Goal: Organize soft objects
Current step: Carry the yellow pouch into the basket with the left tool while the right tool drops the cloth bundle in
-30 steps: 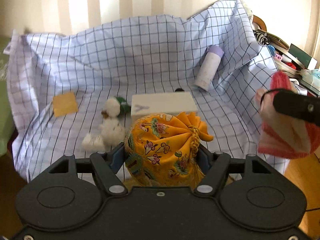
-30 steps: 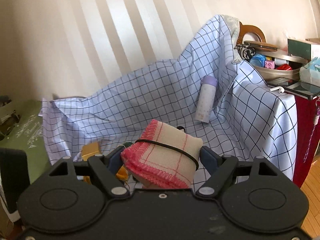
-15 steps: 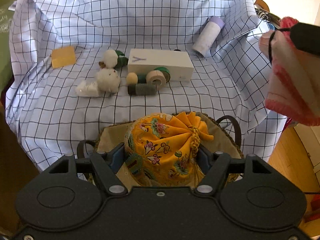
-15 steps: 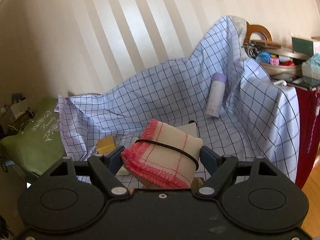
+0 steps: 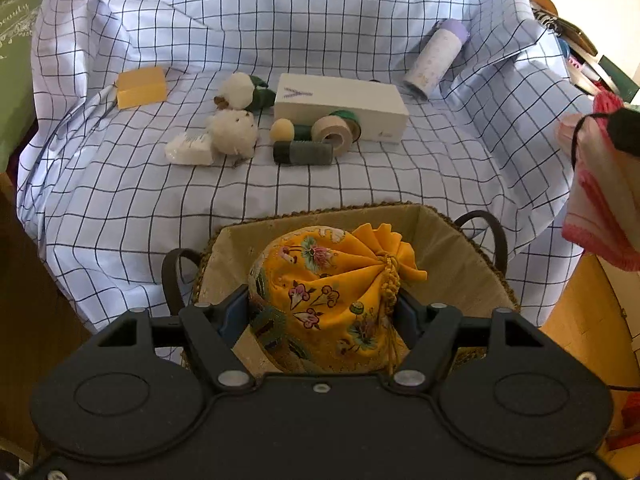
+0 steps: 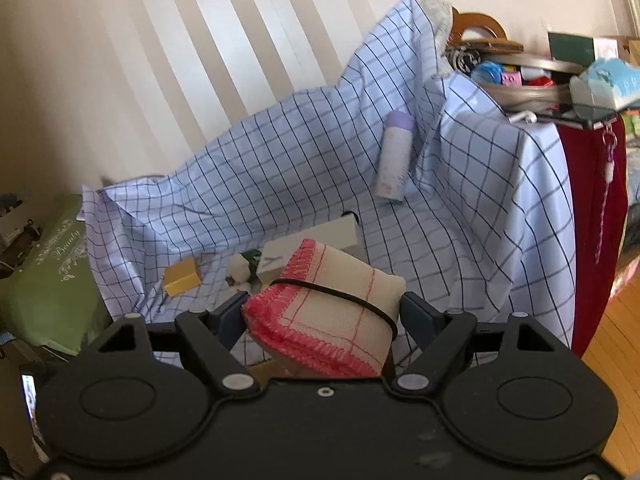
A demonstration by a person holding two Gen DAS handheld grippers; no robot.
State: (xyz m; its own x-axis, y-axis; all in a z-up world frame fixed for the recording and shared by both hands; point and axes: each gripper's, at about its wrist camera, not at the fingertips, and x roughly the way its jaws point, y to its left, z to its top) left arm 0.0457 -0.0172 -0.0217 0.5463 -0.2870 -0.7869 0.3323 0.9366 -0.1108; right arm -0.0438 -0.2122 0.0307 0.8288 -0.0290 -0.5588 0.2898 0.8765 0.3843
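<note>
My left gripper (image 5: 322, 308) is shut on a yellow flowered drawstring pouch (image 5: 328, 296) and holds it over the open woven basket (image 5: 448, 232) at the near edge of the checked cloth. My right gripper (image 6: 322, 316) is shut on a folded cream cloth with pink edging (image 6: 332, 320), bound by a black band; it also shows at the right edge of the left wrist view (image 5: 596, 184), held in the air beside the basket. A white plush toy (image 5: 234, 134) lies on the cloth further back.
On the blue checked cloth (image 5: 120, 200) lie a white box (image 5: 340, 104), tape rolls (image 5: 332, 132), a dark green roll (image 5: 302, 153), a yellow block (image 5: 141, 87) and a lilac-capped bottle (image 5: 434, 58). A cluttered table (image 6: 560, 76) stands at right, a green bag (image 6: 48, 272) at left.
The left gripper has risen and tilted down with the pouch, so the basket now shows under it. The right gripper has lifted a little with the cloth.
</note>
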